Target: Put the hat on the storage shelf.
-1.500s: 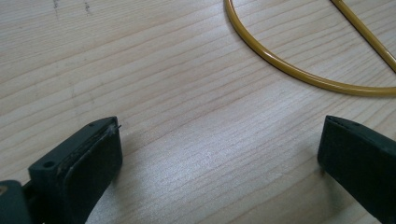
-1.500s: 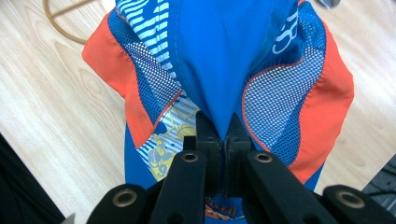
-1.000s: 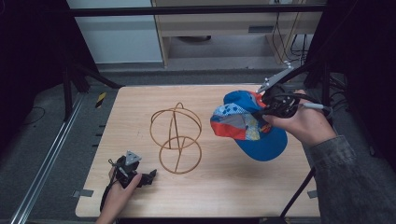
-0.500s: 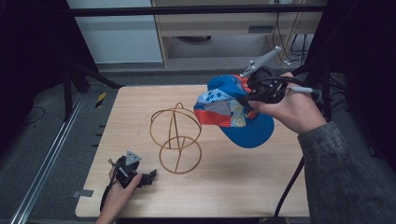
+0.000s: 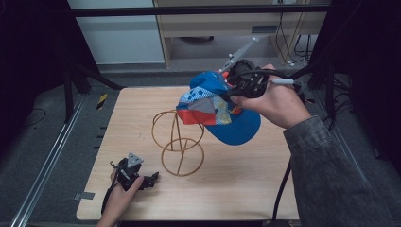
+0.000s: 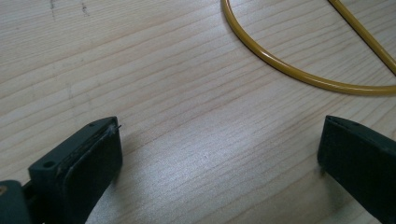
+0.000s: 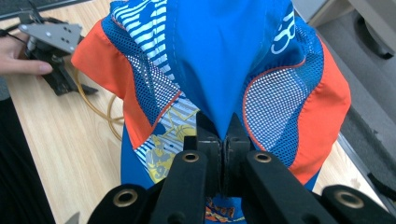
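High view shows the right claw (image 5: 230,91) carrying a cap (image 5: 215,111) in the air, above the back right part of the wooden surface (image 5: 246,189) and just beside the top of a yellow wire stand (image 5: 178,142), with the brim hanging lower toward the person's side. In the right gripper view the two jaws are clenched together on a thin fold of the blue cloth at the crown, so I judge the hold is small; the cloth could slide out if the hand swings, and the cap would drop onto the surface. The stand looks light and nothing steadies it, so the hanging brim may catch a wire loop and push the stand over or aside. The left claw (image 5: 150,178) lies low at the front left corner, its jaws released and wide apart with bare wood between them, near the stand's base ring. The cap is soft, blue, with orange panels, white mesh and striped printed parts.
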Available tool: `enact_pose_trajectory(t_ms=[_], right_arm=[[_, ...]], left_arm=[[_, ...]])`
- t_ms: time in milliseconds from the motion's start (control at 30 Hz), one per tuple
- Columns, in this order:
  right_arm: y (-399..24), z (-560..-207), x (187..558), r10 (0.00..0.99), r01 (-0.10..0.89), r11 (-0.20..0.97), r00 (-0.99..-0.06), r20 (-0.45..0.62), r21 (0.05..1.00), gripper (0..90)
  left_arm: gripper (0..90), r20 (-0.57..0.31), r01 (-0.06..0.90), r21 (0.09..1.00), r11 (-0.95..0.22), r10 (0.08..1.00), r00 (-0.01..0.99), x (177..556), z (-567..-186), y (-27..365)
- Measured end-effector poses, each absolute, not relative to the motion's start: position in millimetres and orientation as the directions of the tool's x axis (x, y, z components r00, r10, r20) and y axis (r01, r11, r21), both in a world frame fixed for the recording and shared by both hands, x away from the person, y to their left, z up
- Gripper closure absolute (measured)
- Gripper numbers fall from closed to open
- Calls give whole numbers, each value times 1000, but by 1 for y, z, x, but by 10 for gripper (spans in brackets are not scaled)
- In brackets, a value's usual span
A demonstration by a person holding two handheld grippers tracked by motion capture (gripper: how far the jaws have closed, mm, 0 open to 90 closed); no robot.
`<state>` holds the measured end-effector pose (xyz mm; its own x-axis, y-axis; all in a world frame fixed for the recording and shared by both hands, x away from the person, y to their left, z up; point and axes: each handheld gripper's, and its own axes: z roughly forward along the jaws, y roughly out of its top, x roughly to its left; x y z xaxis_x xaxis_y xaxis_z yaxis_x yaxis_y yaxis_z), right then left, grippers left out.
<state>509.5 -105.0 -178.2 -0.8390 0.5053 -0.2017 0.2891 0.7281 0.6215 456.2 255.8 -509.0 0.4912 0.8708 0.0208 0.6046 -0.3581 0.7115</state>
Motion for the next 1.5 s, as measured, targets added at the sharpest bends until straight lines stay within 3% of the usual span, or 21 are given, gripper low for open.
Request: enact_pose_trajectory(t_ms=[600, 1500], right_arm=[[-32, -178, 523, 411, 219, 764, -890, -197, 607, 889], [17, -198, 535, 353, 199, 783, -922, -159, 590, 888]], left_arm=[[0, 22, 603, 712, -361, 869, 494, 456, -509, 255], [0, 22, 602, 710, -365, 866, 500, 456, -509, 255]])
